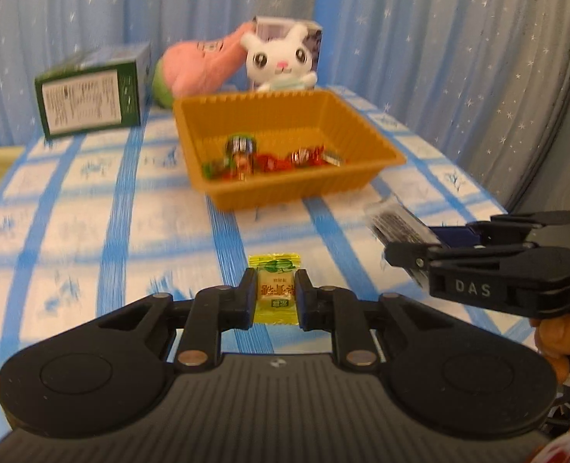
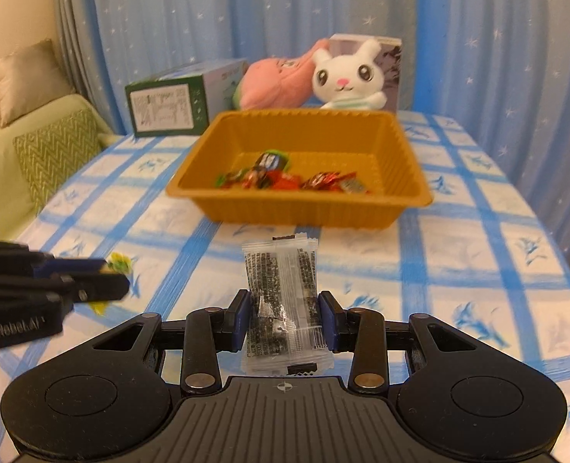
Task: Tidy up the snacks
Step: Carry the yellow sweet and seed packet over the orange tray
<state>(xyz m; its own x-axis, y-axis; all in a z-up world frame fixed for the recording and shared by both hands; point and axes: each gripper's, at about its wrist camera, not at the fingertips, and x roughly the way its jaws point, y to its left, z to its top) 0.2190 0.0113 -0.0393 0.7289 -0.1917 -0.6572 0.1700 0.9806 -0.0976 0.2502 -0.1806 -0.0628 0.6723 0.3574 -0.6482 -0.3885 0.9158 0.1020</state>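
The table (image 2: 478, 231) with its blue checked cloth has lots of bare room between the claws and the orange tray (image 2: 400, 142), which sits near the far edge with wrapped candies (image 2: 285, 181) inside. A green box (image 1: 88, 92) and a white bunny toy (image 2: 346, 77) wait behind it. The right claw (image 2: 284, 318) squeezes a clear snack packet (image 2: 281, 270). The left claw (image 1: 275, 301) pinches a small yellow candy (image 1: 274, 270).
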